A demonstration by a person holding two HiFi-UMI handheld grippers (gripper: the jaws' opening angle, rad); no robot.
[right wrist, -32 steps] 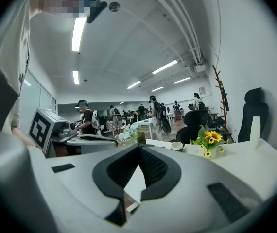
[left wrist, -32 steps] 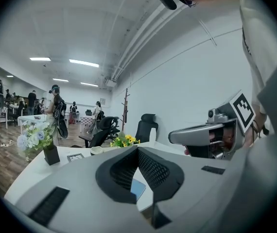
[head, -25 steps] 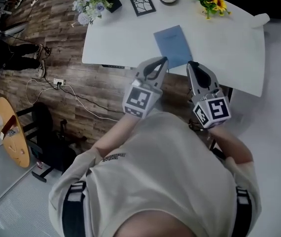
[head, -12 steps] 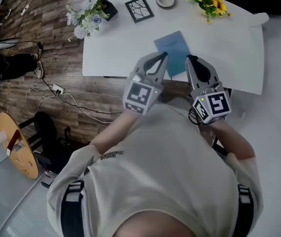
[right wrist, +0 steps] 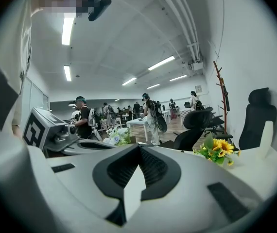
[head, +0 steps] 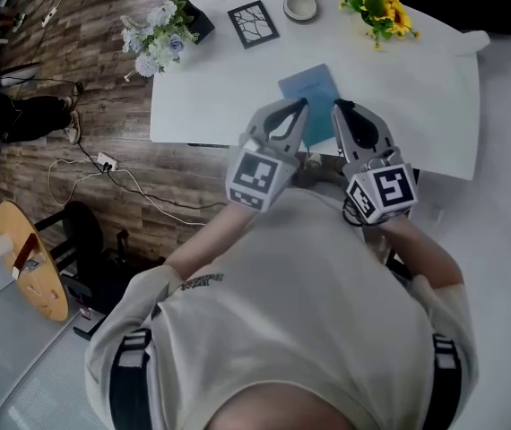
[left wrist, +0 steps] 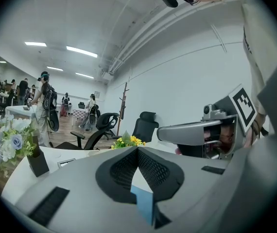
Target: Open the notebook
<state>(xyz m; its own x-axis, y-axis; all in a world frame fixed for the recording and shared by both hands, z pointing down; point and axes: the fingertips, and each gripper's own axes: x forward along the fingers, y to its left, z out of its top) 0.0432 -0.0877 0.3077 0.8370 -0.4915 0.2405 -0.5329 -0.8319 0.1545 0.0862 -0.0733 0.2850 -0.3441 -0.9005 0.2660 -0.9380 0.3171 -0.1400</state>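
Observation:
The blue notebook lies closed on the white table, near its front edge. In the head view both grippers are held side by side in front of the person, with their tips over the notebook's near edge. My left gripper is shut, its jaws meeting at the tips with nothing between them. In the left gripper view a strip of the notebook shows below the closed jaws, and the right gripper is alongside. My right gripper is shut and empty too; only white tabletop shows beneath its jaws.
At the table's far side stand white-and-blue flowers in a dark pot, a framed picture, a small bowl and sunflowers. Cables lie on the wood floor to the left. Office chairs and people are farther back in the room.
Both grippers have come forward together from short of the table edge to the notebook's near edge. Their jaws stayed shut.

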